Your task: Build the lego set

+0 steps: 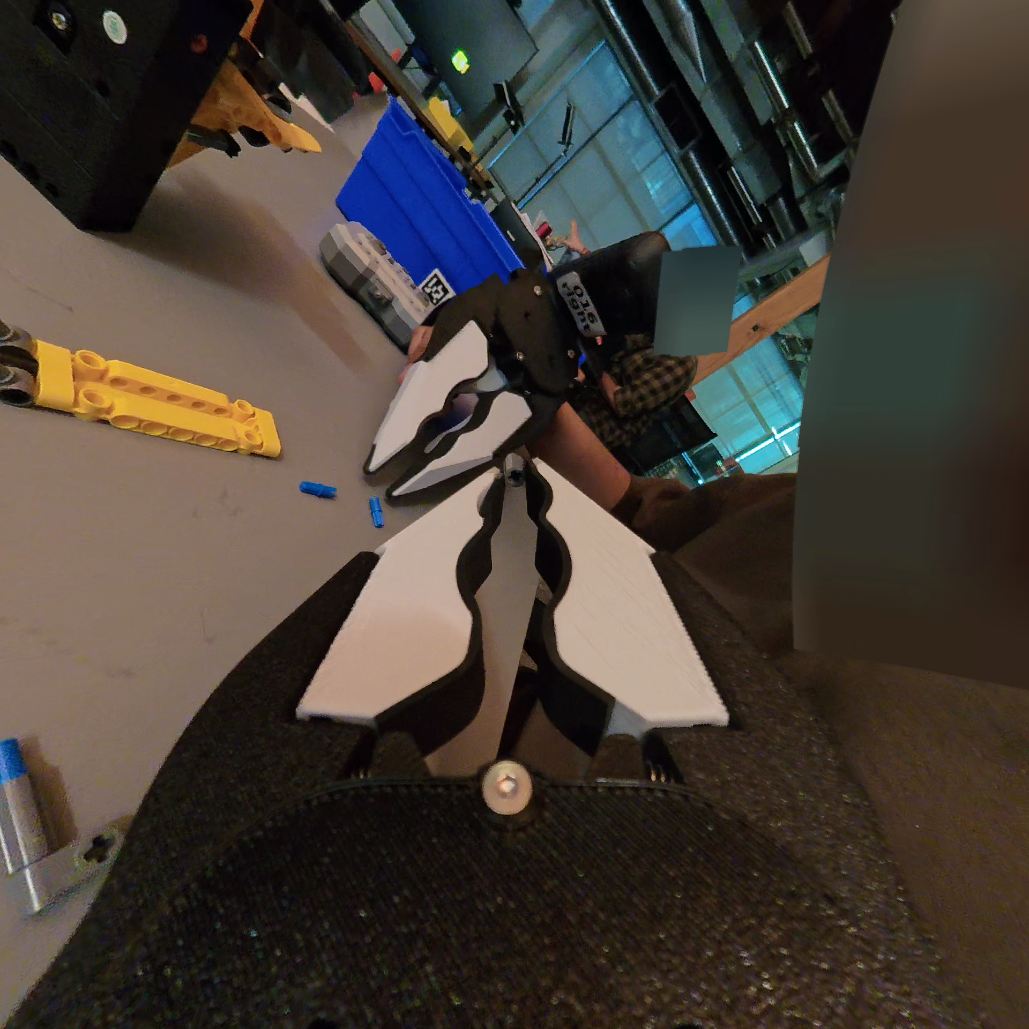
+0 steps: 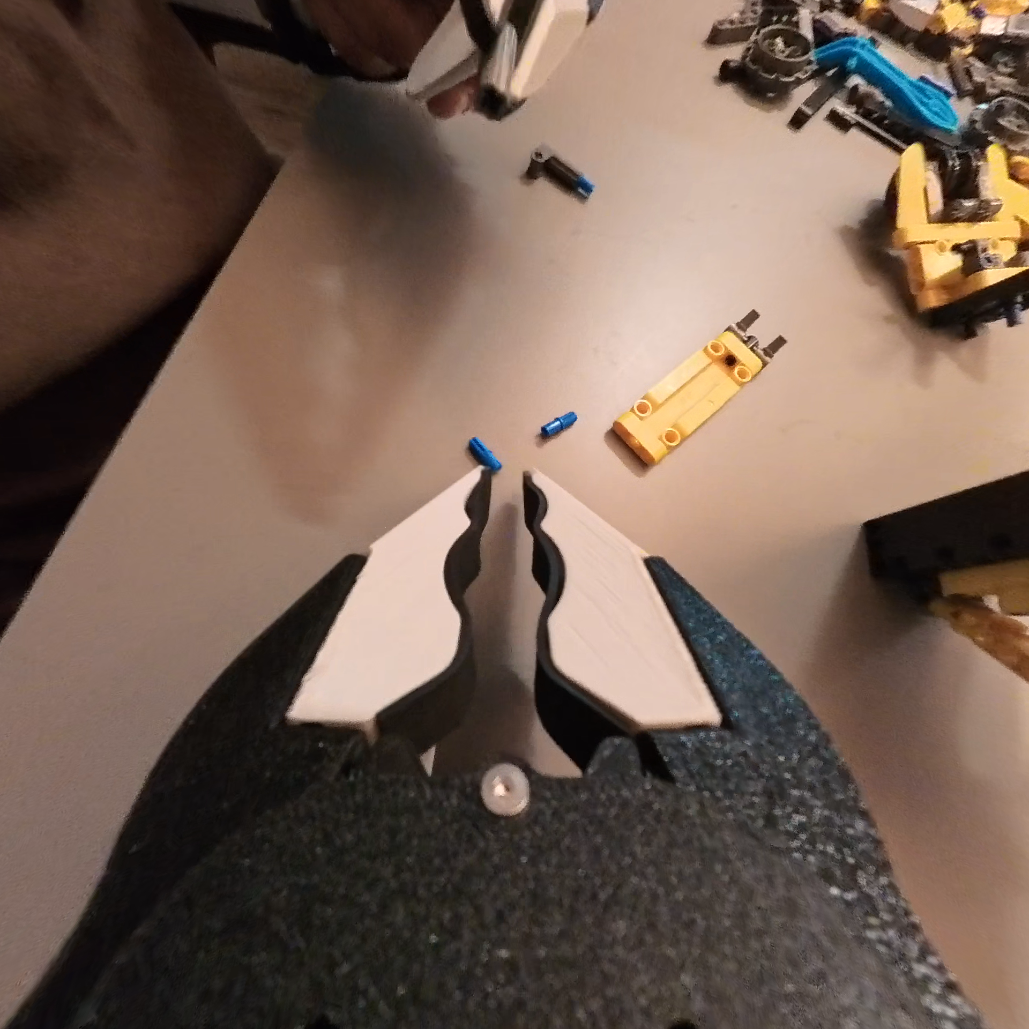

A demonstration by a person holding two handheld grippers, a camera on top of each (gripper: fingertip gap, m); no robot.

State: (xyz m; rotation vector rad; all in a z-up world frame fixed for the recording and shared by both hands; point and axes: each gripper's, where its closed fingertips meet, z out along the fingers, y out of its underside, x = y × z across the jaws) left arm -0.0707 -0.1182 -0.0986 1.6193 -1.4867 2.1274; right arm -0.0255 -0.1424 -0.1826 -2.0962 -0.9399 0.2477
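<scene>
- Left wrist view: the left gripper (image 1: 513, 478) has its jaws nearly together, pinching a small grey pin (image 1: 513, 473) right at the tips.
- Just beyond those tips the right gripper (image 1: 384, 480) comes in from the far side, held in a person's hand (image 1: 579, 445); its jaws stand a little apart with nothing between them, the tips close above the grey worktop (image 1: 167, 584).
- Two small blue pins (image 1: 318, 489) lie on the worktop just beside the right gripper's tips, one (image 1: 376, 511) almost under them.
- Toward the left edge lies a flat yellow panel (image 1: 167, 403) with round holes and black connectors at its far end.
- Farther back stand a grey studded block (image 1: 370, 278) and a blue bin (image 1: 423, 195); a black box (image 1: 94, 106) sits at the far left corner.
- Right wrist view: the right gripper (image 2: 508, 474) points down at the worktop (image 2: 390, 334), jaws parted by a narrow gap and empty.
- One blue pin (image 2: 484, 454) lies touching or just off the left fingertip; the other blue pin (image 2: 558, 424) lies a little beyond, toward the yellow panel (image 2: 687, 396).
- A black pin with a blue end (image 2: 559, 172) lies farther off, in the middle of the worktop.
- The left gripper (image 2: 493, 97) hangs blurred at the top edge, a grey piece showing between its jaws.
- A pile of yellow, black and blue building pieces (image 2: 946, 139) fills the far right corner.
</scene>
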